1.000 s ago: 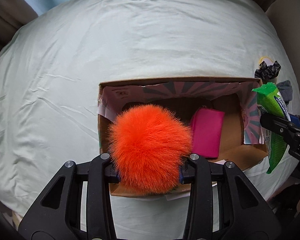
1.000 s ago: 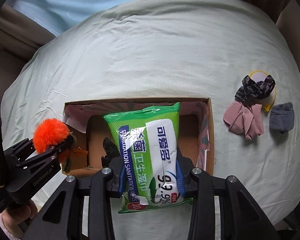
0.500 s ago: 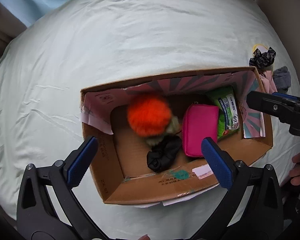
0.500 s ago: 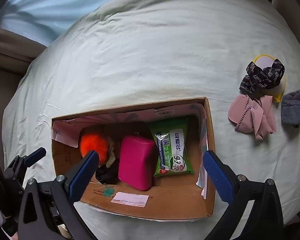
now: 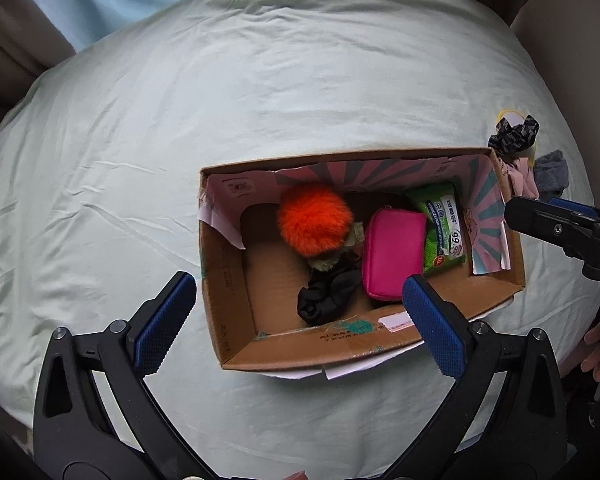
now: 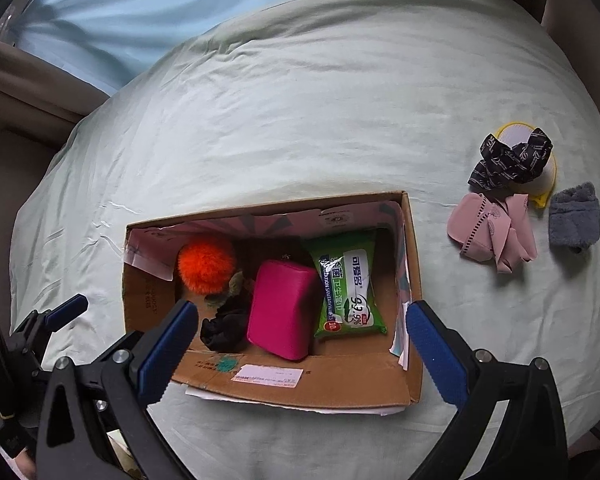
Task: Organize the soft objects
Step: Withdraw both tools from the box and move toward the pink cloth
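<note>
Both tongs, left (image 5: pixel 300 312) & right (image 6: pixel 302 344), gape wide & empty over the box (image 6: pixel 320 390); next: right reaches the 4 loose items, starting w/ the pink cloth (image 6: pixel 488 232).

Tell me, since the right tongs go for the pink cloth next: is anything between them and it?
Nothing visible blocks it. The right tongs are open above the box; the pink cloth lies on the bare sheet beyond the box's right wall, with only the patterned black scrunchie touching its far edge.
</note>
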A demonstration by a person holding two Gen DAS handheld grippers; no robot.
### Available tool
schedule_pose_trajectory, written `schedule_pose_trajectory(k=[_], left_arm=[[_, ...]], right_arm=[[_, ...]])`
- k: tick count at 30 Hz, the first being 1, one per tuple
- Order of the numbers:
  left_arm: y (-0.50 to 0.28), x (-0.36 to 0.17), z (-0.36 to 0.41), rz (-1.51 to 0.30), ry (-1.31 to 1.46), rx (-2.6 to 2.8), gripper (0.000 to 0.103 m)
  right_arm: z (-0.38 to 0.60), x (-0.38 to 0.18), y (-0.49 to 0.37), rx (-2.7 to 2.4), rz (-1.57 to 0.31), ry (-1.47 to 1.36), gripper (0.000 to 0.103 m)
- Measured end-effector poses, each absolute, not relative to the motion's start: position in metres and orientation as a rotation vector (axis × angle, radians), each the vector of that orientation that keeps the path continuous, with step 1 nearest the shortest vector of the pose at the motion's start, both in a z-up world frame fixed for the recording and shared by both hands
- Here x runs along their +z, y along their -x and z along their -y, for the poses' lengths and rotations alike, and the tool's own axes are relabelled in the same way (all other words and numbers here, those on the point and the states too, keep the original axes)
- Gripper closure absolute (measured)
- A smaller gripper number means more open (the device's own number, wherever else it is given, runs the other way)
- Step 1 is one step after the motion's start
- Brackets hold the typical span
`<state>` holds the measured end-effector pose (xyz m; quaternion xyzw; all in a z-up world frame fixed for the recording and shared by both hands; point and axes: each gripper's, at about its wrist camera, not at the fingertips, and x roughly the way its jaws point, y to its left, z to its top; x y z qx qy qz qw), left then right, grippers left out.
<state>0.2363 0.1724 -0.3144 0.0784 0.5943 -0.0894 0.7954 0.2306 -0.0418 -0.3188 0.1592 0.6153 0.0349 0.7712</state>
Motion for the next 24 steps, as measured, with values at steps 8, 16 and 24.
schedule_pose_trajectory(k=[8,16,24], left_arm=[[-0.206,-0.258,-0.185,-1.187,-0.128,-0.176,0.0],[-0.164,-0.181,-0.188,-1.034,-0.116,-0.137,0.0],[-0.126,-0.121,-0.189,-0.898,-0.092,-0.1,0.0]], right_arm=[[0.039,-0.257,-0.2,0.069,-1.225,-0.263,0.0],[0.042,-0.187,-0.156,0.047,-1.084,-0.207,0.0],[0.049,-0.122,-0.107,0.003,-0.938,-0.124,0.0]])
